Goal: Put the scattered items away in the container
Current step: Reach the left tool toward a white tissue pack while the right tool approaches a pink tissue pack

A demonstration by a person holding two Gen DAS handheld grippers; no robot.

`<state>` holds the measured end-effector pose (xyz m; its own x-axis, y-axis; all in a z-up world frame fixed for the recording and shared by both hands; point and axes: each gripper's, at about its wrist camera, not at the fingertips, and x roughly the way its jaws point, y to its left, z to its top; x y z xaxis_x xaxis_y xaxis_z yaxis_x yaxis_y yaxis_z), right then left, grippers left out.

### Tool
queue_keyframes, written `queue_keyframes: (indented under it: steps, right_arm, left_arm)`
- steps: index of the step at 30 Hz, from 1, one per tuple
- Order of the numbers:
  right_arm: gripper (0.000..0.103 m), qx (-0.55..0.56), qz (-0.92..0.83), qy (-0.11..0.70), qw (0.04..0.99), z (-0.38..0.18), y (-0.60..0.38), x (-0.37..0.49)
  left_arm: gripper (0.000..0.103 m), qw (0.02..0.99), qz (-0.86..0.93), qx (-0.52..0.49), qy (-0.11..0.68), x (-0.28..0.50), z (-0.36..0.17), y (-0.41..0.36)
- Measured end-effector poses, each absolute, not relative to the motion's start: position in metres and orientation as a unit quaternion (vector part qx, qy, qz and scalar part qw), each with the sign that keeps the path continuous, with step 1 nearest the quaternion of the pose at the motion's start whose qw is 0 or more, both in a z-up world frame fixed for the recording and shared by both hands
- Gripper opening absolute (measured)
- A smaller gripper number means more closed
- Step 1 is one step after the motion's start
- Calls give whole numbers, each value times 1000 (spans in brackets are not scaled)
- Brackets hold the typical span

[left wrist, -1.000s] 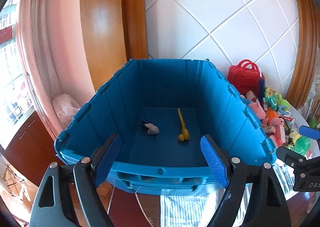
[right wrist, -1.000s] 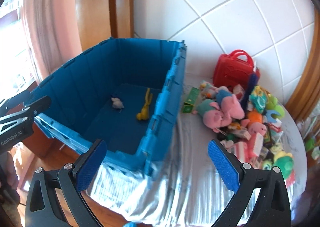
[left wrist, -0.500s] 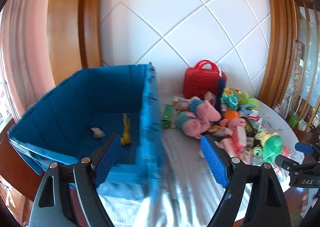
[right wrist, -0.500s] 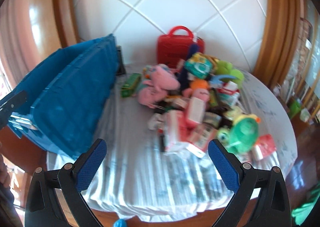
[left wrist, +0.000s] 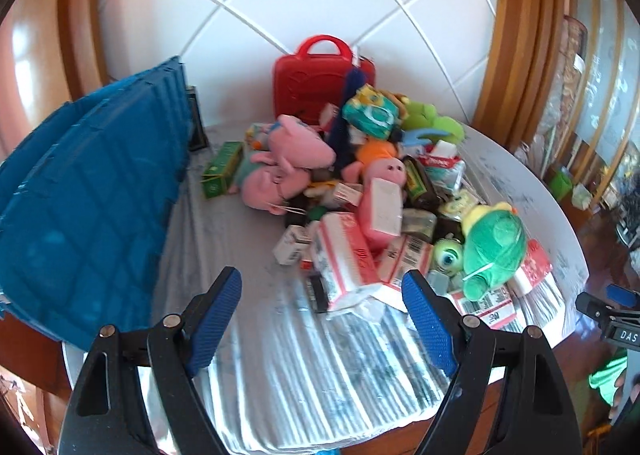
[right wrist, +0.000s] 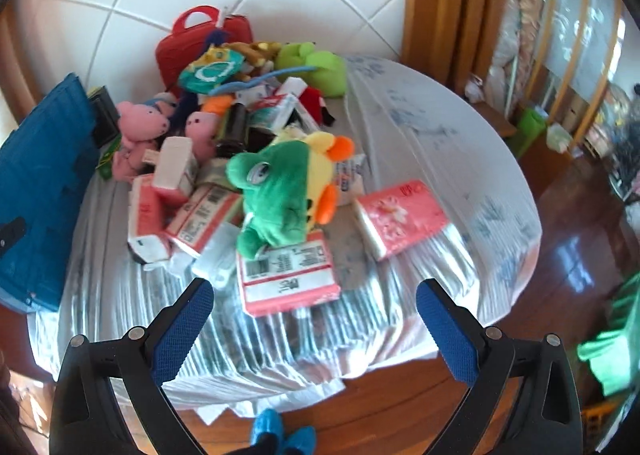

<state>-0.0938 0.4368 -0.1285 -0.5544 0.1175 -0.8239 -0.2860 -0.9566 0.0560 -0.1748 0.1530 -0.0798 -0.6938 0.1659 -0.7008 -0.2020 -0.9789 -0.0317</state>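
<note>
A heap of toys and packets lies on a round table with a striped cloth (left wrist: 304, 367). A blue crate (left wrist: 88, 191) stands at the left; it also shows in the right wrist view (right wrist: 40, 183). The heap holds pink pig plushes (left wrist: 288, 163), a green plush (left wrist: 494, 245) (right wrist: 280, 187), a red case (left wrist: 320, 75) and pink-white packets (left wrist: 344, 255) (right wrist: 286, 275). My left gripper (left wrist: 322, 315) is open and empty, above the cloth in front of the heap. My right gripper (right wrist: 314, 329) is open and empty at the table's near edge.
A white tiled wall and wooden frames stand behind the table. A pink tissue packet (right wrist: 400, 215) lies right of the green plush. The right gripper's tip (left wrist: 616, 311) shows at the left wrist view's right edge. Wooden floor lies to the right.
Both grippers have swung right, from facing the blue crate's inside to facing the heap of toys. Both stay open and empty.
</note>
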Motion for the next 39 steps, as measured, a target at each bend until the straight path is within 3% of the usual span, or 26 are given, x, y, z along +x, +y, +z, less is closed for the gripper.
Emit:
queue_keyframes:
  steps: [13, 18, 27, 39]
  right_arm:
    - [103, -487, 857, 96, 141, -162, 504, -106]
    - [103, -515, 848, 77, 99, -195, 534, -135]
    - [103, -543, 838, -12, -60, -232, 543, -188]
    - [103, -548, 825, -106, -87, -272, 511, -202]
  left_arm:
    - [82, 156, 888, -430, 35, -196, -142, 244]
    - [82, 117, 884, -451, 22, -192, -174, 276]
    - [82, 9, 861, -508, -14, -166, -229, 328]
    - [82, -34, 831, -555, 0, -169, -282, 333]
